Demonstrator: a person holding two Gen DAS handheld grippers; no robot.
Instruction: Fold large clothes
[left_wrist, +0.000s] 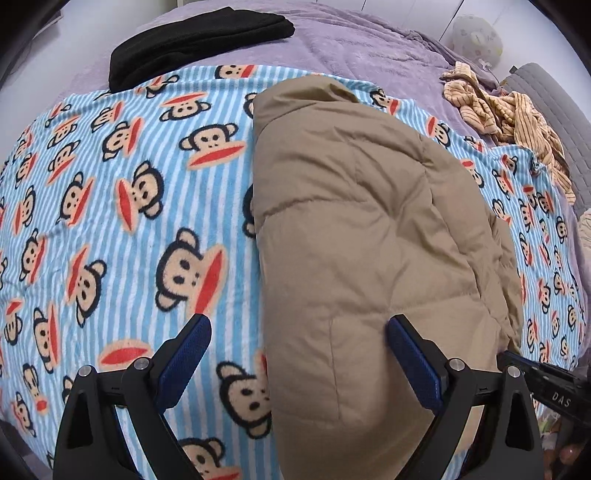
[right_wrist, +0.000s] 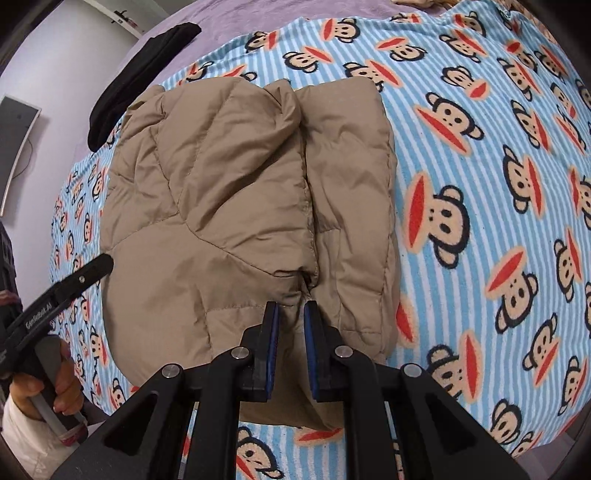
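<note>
A tan quilted puffer jacket (left_wrist: 369, 221) lies folded into a long bundle on a blue striped monkey-print blanket (left_wrist: 129, 221). My left gripper (left_wrist: 298, 323) is open and hovers over the jacket's near left edge, one finger above the blanket and the other above the jacket. In the right wrist view the jacket (right_wrist: 221, 184) shows two folded halves meeting at a seam. My right gripper (right_wrist: 291, 308) is shut on the jacket's near hem, just below that seam, with tan fabric filling the narrow gap between the pads.
A folded black garment (left_wrist: 195, 40) lies at the far left on the purple bedspread (left_wrist: 369, 44). A crumpled yellow striped garment (left_wrist: 498, 110) sits at the far right. A hand (right_wrist: 62, 391) holds the left gripper's handle at the bed's near left edge.
</note>
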